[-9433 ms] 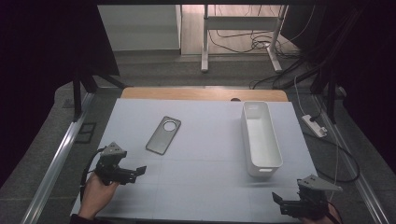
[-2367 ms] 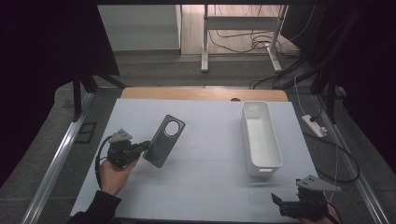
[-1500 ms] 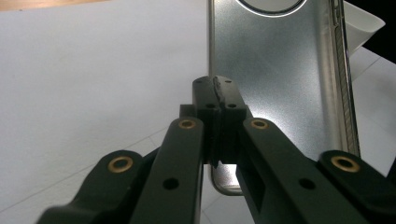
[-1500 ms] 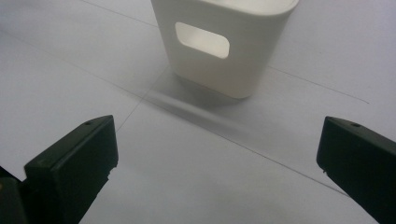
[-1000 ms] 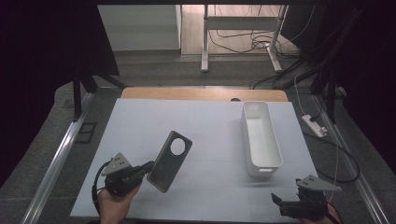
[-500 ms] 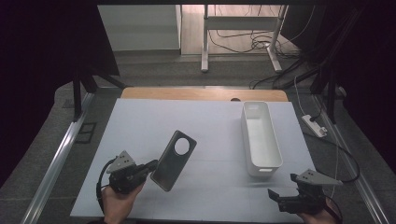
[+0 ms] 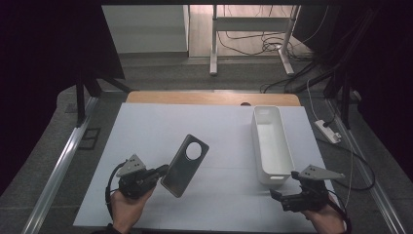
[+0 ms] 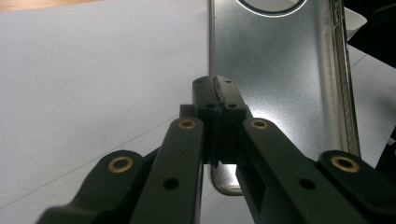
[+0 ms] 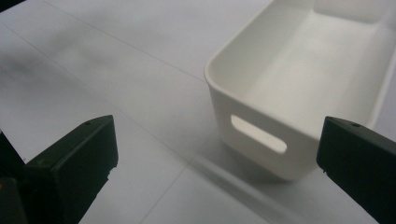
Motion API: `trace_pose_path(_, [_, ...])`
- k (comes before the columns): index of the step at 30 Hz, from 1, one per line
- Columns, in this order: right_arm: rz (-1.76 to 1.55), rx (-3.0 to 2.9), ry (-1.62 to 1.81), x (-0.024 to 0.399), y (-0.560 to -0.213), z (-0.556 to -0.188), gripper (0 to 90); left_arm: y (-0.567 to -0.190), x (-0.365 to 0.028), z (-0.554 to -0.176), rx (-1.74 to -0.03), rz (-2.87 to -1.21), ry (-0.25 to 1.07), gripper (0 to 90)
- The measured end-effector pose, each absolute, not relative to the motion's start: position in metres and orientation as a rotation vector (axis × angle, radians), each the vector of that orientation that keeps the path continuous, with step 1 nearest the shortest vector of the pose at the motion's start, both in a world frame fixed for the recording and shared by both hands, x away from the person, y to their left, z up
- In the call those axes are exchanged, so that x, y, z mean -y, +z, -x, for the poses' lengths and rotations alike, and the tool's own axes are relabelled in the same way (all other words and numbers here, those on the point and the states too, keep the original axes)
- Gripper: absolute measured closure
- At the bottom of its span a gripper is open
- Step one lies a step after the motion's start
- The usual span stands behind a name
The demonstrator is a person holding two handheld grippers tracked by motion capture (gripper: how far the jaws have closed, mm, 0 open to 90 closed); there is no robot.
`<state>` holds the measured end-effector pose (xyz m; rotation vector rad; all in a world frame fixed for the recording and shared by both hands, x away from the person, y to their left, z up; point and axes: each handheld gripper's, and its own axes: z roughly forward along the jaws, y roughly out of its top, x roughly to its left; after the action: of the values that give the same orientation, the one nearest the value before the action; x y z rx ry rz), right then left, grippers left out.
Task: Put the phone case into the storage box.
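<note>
A grey phone case (image 7: 185,165) with a round camera hole is held tilted above the white table top (image 7: 224,141). My left gripper (image 7: 162,171) is shut on the case's lower left edge, at the table's front left. In the left gripper view the two jaws meet on the thin edge of the case (image 8: 280,70), which stands upright ahead of them. My right gripper (image 7: 276,194) stands open at the front right, just short of the near end of a long white bin (image 7: 271,144). In the right gripper view the bin's handle end (image 9: 299,93) lies between the spread jaws, and the bin holds nothing.
A wooden strip (image 7: 214,99) borders the table's far edge. A power strip (image 7: 327,131) with cables lies on the floor to the right. Metal rails (image 7: 58,170) run along the left side. Desk legs and cables (image 7: 253,44) stand beyond the table.
The left gripper has shifted the held case slightly right and toward the front. The right gripper has moved left and up, closer to the bin's near end.
</note>
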<state>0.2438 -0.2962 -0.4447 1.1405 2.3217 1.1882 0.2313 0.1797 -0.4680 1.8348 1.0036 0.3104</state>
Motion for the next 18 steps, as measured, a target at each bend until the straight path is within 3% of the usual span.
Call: trace_pose_path(18, [-1.140,-2.384,1.309,0.265,-0.437,-0.270,0.0,-0.469,-0.171,-0.243,-0.990,-1.840,0.305,89.3])
